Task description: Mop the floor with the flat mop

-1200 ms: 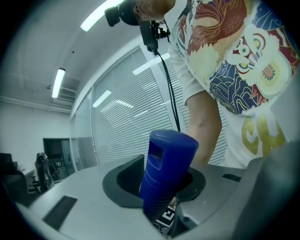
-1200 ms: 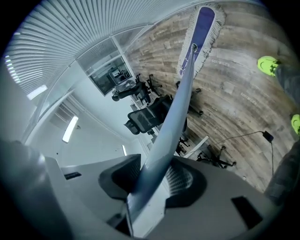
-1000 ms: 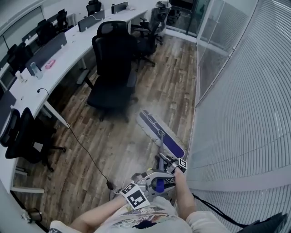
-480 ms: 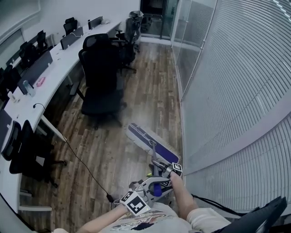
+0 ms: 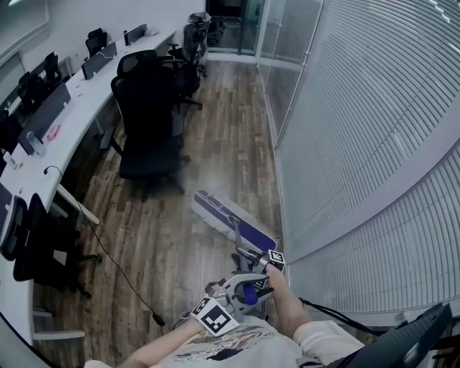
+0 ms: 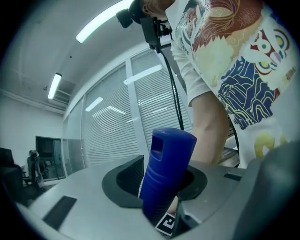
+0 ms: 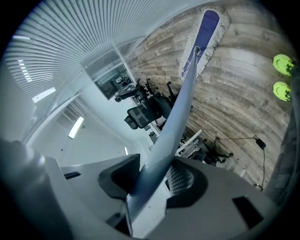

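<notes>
Blue-headed flat mop (image 5: 233,219) lies on the wood floor (image 5: 172,244) while my left gripper (image 6: 161,180) and right gripper (image 7: 152,180) both clamp its handle (image 7: 180,93), jaws just easing wider.

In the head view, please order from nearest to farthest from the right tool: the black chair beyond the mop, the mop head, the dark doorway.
1. mop head, on the floor just ahead.
2. black chair, further left, by the desk.
3. dark doorway, far end.
</notes>
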A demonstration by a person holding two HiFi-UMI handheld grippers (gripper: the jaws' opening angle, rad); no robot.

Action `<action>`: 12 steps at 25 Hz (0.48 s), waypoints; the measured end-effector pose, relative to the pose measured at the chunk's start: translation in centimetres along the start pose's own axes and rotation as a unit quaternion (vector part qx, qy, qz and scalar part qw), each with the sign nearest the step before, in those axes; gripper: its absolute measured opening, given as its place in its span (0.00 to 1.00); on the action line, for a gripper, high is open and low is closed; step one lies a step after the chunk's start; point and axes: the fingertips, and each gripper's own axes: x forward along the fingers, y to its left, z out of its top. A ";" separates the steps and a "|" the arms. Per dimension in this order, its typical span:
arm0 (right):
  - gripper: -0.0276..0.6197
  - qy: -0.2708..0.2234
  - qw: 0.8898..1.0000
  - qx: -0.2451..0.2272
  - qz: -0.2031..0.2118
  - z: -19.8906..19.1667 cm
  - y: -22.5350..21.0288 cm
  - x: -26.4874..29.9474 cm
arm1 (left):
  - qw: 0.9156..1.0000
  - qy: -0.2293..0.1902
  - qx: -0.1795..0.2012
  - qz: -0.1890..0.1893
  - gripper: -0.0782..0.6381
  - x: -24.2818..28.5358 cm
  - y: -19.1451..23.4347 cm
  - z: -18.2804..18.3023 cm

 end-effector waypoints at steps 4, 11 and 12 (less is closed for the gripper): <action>0.29 0.027 0.999 -0.018 -0.010 -0.2 -0.3 0.2 | 1.000 -0.021 0.000 -0.015 0.29 -0.3 -0.1 0.0; 0.30 0.038 0.998 -0.030 -0.028 1.5 0.3 3.9 | 1.000 -0.027 -0.003 -0.008 0.29 -1.8 3.8 -1.7; 0.30 0.037 0.998 -0.030 -0.032 2.2 0.8 4.4 | 1.000 -0.024 -0.003 -0.007 0.29 -1.3 4.6 -2.0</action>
